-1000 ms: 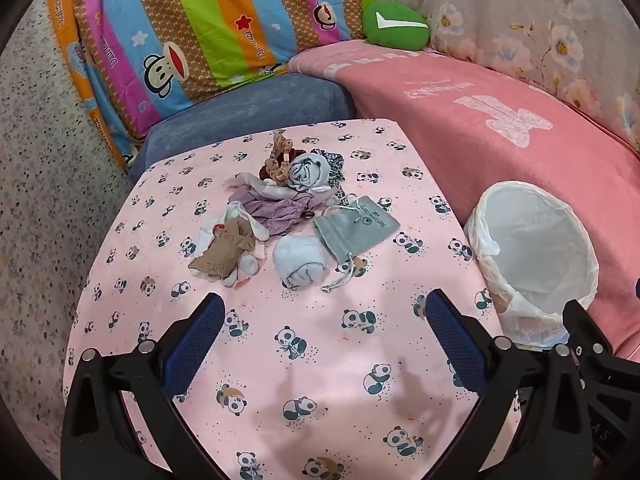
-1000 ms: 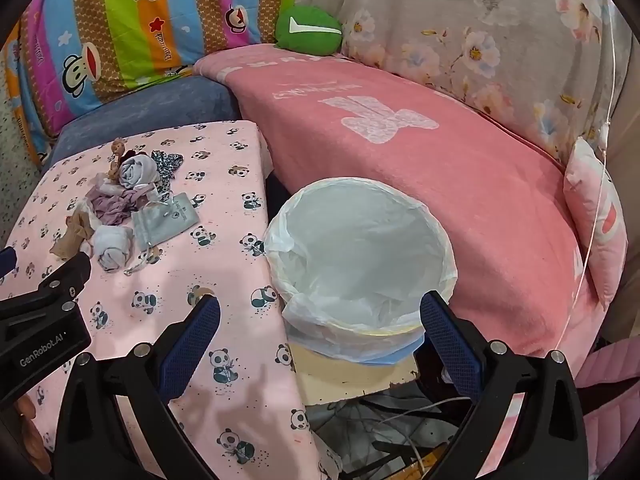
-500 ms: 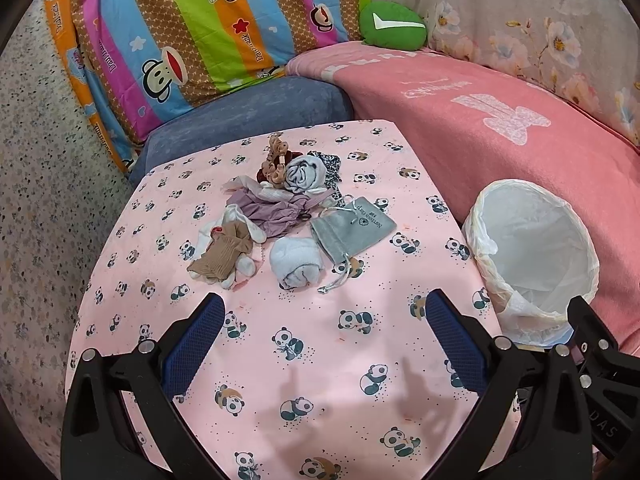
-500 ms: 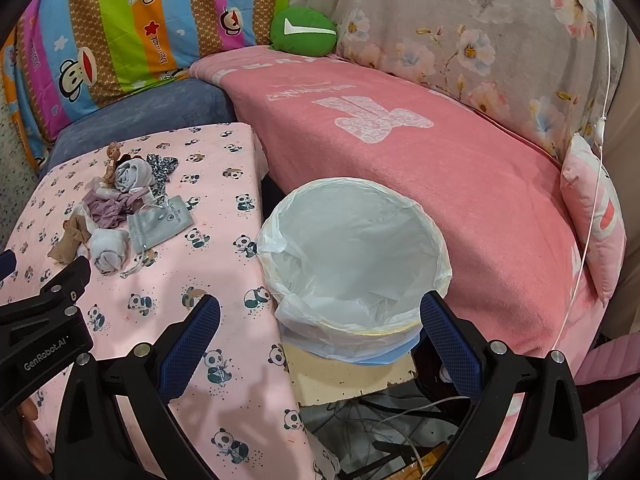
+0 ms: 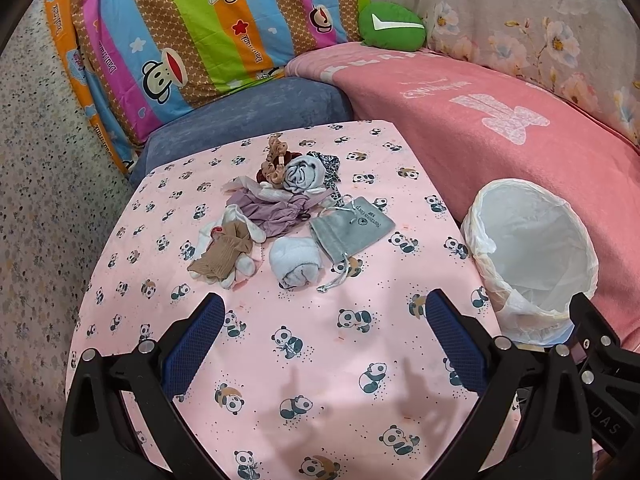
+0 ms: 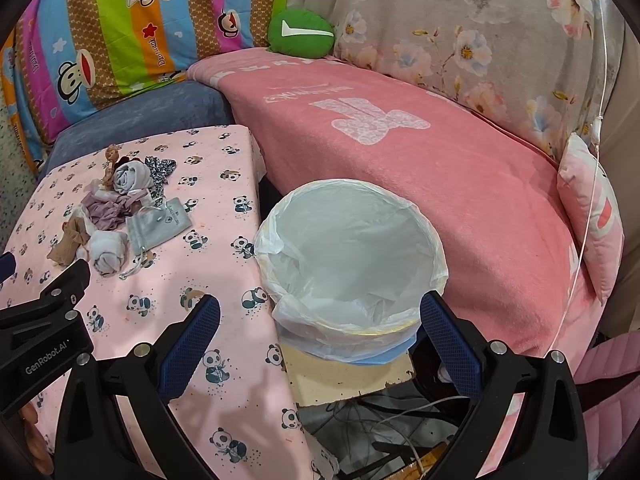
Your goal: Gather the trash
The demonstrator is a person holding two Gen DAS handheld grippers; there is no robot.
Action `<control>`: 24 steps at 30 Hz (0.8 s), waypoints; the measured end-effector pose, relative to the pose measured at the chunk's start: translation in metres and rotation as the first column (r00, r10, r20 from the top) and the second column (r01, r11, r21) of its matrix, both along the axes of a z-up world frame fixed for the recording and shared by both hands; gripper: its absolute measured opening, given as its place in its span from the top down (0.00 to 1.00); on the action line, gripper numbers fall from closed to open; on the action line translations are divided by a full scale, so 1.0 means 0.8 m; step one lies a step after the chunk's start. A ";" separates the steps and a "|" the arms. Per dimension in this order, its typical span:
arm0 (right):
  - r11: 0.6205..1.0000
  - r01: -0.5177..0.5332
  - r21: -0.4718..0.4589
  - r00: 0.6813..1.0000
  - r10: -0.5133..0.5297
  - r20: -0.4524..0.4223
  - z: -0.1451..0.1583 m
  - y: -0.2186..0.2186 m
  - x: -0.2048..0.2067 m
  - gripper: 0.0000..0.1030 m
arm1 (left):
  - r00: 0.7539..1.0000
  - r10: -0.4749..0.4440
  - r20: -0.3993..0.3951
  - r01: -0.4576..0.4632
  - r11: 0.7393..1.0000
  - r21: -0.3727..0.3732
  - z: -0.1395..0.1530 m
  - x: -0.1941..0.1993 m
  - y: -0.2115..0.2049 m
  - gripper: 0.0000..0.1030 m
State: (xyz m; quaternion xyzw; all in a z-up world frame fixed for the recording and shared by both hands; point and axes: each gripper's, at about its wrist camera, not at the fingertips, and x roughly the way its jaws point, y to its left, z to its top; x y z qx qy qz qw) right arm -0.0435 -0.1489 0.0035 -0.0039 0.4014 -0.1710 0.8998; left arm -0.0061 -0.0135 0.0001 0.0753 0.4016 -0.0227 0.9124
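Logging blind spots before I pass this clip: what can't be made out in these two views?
- Bin bottom: both views, hidden by the folds of its white liner.
- Items under the cloth pile: both views, covered by the upper pieces.
- Grey pouch print: left wrist view, too small to read.
- Person: only a bit of hand at the right wrist view's lower left edge.

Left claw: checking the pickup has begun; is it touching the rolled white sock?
Apart. Left wrist view shows bare tablecloth between the open left claw and rolled white sock.
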 end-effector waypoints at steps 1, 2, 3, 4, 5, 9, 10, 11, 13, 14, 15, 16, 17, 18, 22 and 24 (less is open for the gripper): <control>1.000 0.000 -0.001 1.000 0.000 0.000 0.000 0.000 0.000 0.05 | 1.000 0.000 0.000 0.000 1.000 -0.001 0.000 0.000 0.000 0.07; 1.000 0.001 -0.001 1.000 -0.001 0.000 0.000 0.000 0.000 0.05 | 1.000 -0.001 0.000 0.001 1.000 -0.001 0.000 0.000 0.000 0.07; 1.000 0.001 -0.001 1.000 -0.001 0.000 0.000 0.000 0.000 0.05 | 1.000 0.000 0.001 0.000 1.000 0.000 0.000 0.000 0.000 0.07; 1.000 0.001 0.000 1.000 -0.001 0.000 0.000 0.000 0.000 0.05 | 1.000 -0.001 0.003 0.001 1.000 0.000 0.001 -0.001 -0.001 0.07; 1.000 0.001 0.001 1.000 -0.001 0.001 0.000 0.000 0.000 0.05 | 1.000 -0.002 0.003 0.002 1.000 0.000 0.001 -0.001 -0.001 0.07; 1.000 0.002 0.000 1.000 -0.002 0.002 0.000 0.000 -0.001 0.05 | 1.000 -0.004 0.005 0.004 1.000 -0.001 0.001 -0.003 -0.003 0.07; 1.000 0.002 -0.001 1.000 -0.002 0.002 0.000 0.000 -0.001 0.05 | 1.000 -0.004 0.005 0.004 1.000 -0.002 0.002 -0.004 -0.003 0.07; 1.000 0.003 -0.002 1.000 -0.003 0.002 0.000 0.000 -0.001 0.05 | 1.000 -0.004 0.004 0.004 1.000 -0.003 0.002 -0.004 -0.003 0.07; 1.000 0.003 -0.001 1.000 -0.003 0.003 0.000 0.000 -0.002 0.05 | 1.000 -0.003 0.005 0.003 1.000 -0.004 0.002 -0.005 -0.005 0.07; 1.000 0.003 -0.002 1.000 -0.003 0.003 0.000 0.000 -0.002 0.05 | 1.000 -0.004 0.005 0.004 1.000 -0.004 0.002 -0.005 -0.004 0.07; 1.000 0.003 -0.003 1.000 -0.003 0.003 0.000 0.000 -0.002 0.05 | 1.000 -0.004 0.005 0.004 1.000 -0.003 0.002 -0.005 -0.004 0.07; 1.000 0.002 -0.002 1.000 -0.002 0.003 0.000 0.000 -0.002 0.05 | 1.000 -0.005 0.005 0.005 1.000 -0.003 0.002 -0.005 -0.005 0.07; 1.000 0.003 -0.002 1.000 -0.003 0.003 0.000 0.000 -0.002 0.05 | 1.000 -0.004 0.004 0.004 1.000 -0.004 0.002 -0.005 -0.004 0.07; 1.000 0.004 -0.003 1.000 -0.004 0.003 0.000 0.000 -0.002 0.05 | 1.000 -0.004 0.005 0.004 1.000 -0.003 0.002 -0.005 -0.004 0.07; 1.000 0.006 -0.005 1.000 -0.006 0.005 0.001 0.000 -0.003 0.05 | 1.000 -0.004 0.005 0.004 1.000 -0.003 0.002 -0.005 -0.004 0.07; 1.000 0.006 -0.005 1.000 -0.006 0.006 0.001 -0.001 -0.004 0.05 | 1.000 -0.004 0.006 0.004 1.000 -0.003 0.003 -0.005 -0.005 0.07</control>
